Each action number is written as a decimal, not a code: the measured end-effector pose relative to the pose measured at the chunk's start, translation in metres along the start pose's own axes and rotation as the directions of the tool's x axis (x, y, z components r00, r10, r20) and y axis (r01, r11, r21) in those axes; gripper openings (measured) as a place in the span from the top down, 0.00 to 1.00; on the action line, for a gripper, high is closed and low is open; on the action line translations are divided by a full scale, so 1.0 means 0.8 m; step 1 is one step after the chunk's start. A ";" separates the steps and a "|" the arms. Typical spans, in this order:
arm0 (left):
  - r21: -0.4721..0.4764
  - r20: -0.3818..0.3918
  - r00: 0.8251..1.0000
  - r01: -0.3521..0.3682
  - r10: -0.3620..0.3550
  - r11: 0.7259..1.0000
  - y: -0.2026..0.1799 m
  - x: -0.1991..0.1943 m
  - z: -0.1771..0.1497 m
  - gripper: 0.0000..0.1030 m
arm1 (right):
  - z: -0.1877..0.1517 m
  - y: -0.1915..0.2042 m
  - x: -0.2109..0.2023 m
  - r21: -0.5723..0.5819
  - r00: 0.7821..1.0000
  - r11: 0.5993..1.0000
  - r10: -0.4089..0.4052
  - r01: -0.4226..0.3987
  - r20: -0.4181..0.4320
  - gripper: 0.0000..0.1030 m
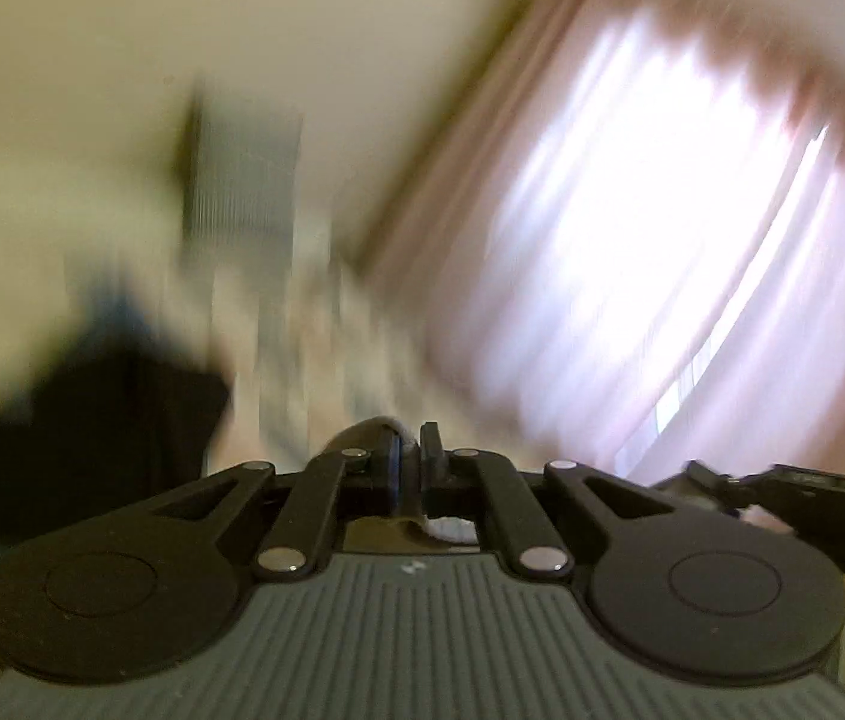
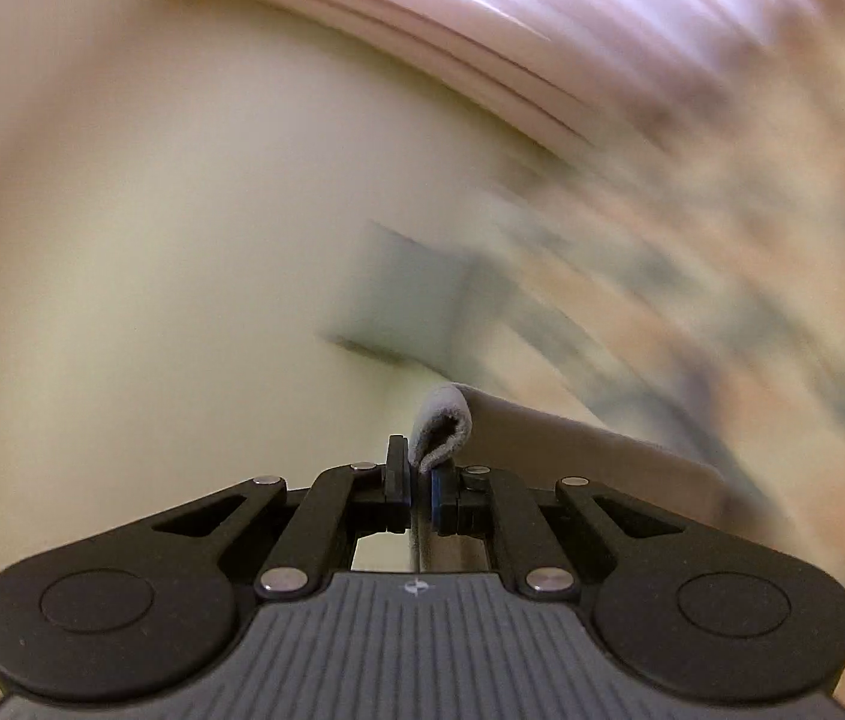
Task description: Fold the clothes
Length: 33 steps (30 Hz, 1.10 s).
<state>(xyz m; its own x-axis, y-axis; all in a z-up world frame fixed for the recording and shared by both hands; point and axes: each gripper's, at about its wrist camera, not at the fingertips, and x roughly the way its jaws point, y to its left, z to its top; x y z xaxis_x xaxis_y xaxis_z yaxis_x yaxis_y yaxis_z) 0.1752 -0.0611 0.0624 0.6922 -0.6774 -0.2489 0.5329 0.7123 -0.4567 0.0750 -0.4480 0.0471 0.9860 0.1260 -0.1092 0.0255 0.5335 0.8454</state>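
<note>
Pinching grey cloth (image 2: 440, 429), the right gripper (image 2: 419, 480) and left gripper (image 1: 410, 456) are both nearly closed; surroundings blur beyond recognition.

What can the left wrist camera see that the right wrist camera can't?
Only the left wrist view shows a big blurry black shape at the lower left, a brightly lit pink curtain filling the right side, and the other black gripper peeking in at the right edge.

Only the right wrist view shows a clear rolled fold of grey cloth sticking up from the right gripper, with a blurry grey-green box shape behind it.

Both show black fingers pinched shut on grey fabric, the left gripper included, plus a pale blurred wall.
</note>
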 end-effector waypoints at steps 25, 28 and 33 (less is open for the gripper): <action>0.003 -0.176 0.958 -0.228 0.225 0.974 -0.205 -0.050 0.036 0.97 | 0.103 0.059 -0.076 -0.089 0.937 0.955 -0.297 0.285 -0.185 0.94; 0.010 -0.236 0.926 -0.300 0.293 0.954 -0.161 0.005 0.016 0.97 | 0.084 0.030 -0.018 -0.103 0.908 0.934 -0.358 0.343 -0.219 0.94; 0.085 -0.039 0.936 -0.346 0.350 0.934 -0.155 -0.007 0.104 0.97 | 0.108 0.087 0.027 -0.116 0.964 0.972 -0.220 0.204 -0.149 0.94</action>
<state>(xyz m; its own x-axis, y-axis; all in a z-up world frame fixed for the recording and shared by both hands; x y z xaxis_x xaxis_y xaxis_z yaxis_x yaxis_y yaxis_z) 0.1461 -0.1303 0.1916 0.8157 -0.3916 -0.4258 0.2998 0.9156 -0.2677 0.1124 -0.4801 0.1484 0.9204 0.1286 -0.3691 0.2067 0.6414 0.7389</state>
